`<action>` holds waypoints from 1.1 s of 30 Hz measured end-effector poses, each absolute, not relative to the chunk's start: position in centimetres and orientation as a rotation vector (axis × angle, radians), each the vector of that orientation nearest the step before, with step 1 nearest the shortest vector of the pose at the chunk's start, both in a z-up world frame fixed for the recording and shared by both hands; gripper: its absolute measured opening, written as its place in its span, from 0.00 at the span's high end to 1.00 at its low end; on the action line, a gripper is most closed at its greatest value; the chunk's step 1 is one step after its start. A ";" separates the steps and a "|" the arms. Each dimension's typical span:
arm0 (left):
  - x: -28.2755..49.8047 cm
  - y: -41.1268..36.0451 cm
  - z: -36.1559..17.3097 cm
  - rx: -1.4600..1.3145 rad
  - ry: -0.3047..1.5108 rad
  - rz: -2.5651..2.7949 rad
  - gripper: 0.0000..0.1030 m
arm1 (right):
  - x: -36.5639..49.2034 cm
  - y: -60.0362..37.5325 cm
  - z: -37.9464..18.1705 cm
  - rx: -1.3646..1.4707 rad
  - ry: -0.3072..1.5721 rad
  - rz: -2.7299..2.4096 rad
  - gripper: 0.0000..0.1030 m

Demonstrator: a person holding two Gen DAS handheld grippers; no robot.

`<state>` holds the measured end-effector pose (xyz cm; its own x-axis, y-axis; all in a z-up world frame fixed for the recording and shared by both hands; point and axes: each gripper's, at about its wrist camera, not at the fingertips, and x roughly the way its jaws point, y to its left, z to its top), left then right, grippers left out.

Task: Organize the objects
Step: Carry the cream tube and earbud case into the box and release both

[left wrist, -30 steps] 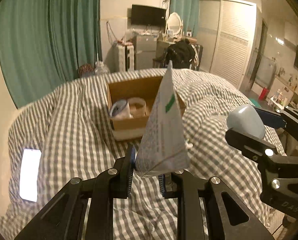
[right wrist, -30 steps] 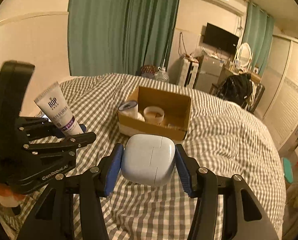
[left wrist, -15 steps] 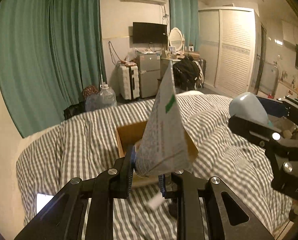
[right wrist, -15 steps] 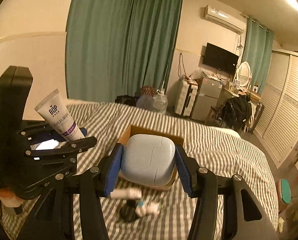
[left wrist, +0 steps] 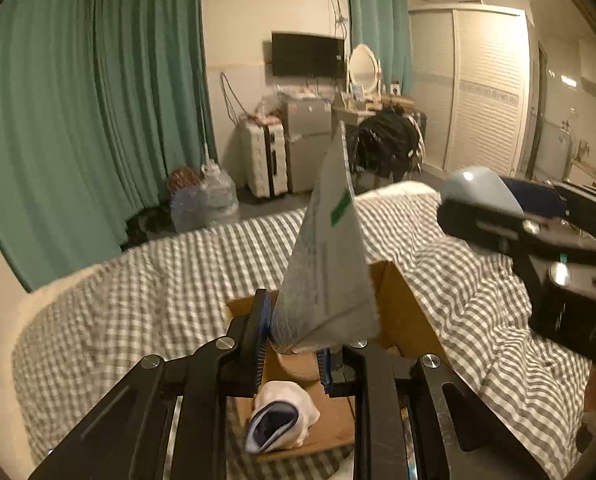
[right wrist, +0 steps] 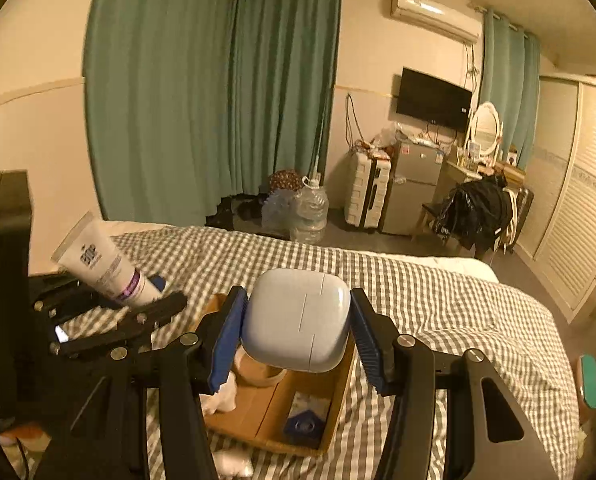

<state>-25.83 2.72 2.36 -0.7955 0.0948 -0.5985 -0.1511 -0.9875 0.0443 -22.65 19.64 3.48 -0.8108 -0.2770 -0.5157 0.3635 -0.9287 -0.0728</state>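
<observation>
My left gripper (left wrist: 293, 344) is shut on a white tube (left wrist: 326, 264) and holds it upright over the open cardboard box (left wrist: 406, 320) on the checked bed. The tube also shows in the right wrist view (right wrist: 105, 268). My right gripper (right wrist: 298, 332) is shut on a pale blue rounded case (right wrist: 298, 320), above the same box (right wrist: 265, 404); the case shows at the right of the left wrist view (left wrist: 478, 188). In the box lie a rolled white sock (left wrist: 281, 420), a tape roll (right wrist: 257, 372) and a blue item (right wrist: 304, 424).
The checked duvet (right wrist: 438, 300) covers the bed around the box. A lit phone (right wrist: 61, 334) lies on the bed at left. Beyond the bed's far edge are green curtains (right wrist: 217, 100), water bottles (right wrist: 310, 212), a suitcase (right wrist: 366, 192) and a wardrobe (left wrist: 486, 92).
Both grippers have moved forward with their loads and now hang over the box, which has come close under them. The grips have not changed.
</observation>
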 end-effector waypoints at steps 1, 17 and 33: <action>-26.6 2.8 1.6 -0.962 0.136 2.851 0.80 | -24.0 19.8 2.8 0.749 0.224 -2.693 0.50; -34.1 2.1 -8.5 -1.202 0.155 2.679 0.80 | -34.8 18.7 -10.2 1.048 0.243 -2.571 0.50; -31.3 2.5 -5.6 -1.183 0.146 2.665 0.22 | -32.9 20.2 -7.7 1.011 0.124 -2.620 0.26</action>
